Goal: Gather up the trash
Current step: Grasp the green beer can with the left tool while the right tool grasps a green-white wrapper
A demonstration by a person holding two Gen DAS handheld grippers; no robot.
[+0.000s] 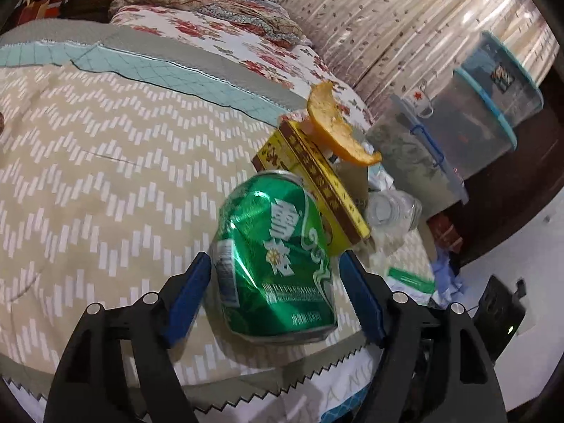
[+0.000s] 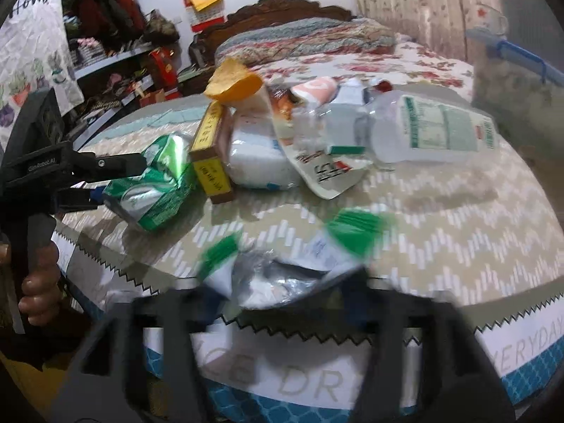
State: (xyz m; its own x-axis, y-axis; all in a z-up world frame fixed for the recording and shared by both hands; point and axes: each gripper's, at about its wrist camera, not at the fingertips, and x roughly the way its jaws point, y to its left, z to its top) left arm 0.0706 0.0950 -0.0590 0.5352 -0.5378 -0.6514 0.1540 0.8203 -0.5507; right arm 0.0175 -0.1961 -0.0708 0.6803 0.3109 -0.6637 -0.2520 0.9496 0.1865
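A crushed green can (image 1: 275, 264) lies on the patterned bedspread (image 1: 105, 176) near the bed's edge. My left gripper (image 1: 275, 258) straddles it, blue pads on either side, and a thin gap shows at the right pad. In the right wrist view the can (image 2: 155, 190) sits between the left gripper's (image 2: 121, 179) fingers. My right gripper (image 2: 282, 282) is blurred, with its fingers apart. A crumpled green-and-white wrapper (image 2: 352, 229) lies between and just beyond them.
Behind the can stand a yellow box (image 2: 211, 162) topped by an orange peel (image 2: 232, 84), a white packet (image 2: 257, 158), a torn wrapper (image 2: 328, 172) and a clear plastic bottle (image 2: 433, 130). Stacked storage bins (image 1: 458, 134) stand right of the bed. A person's hand (image 2: 38, 282) holds the left gripper's handle.
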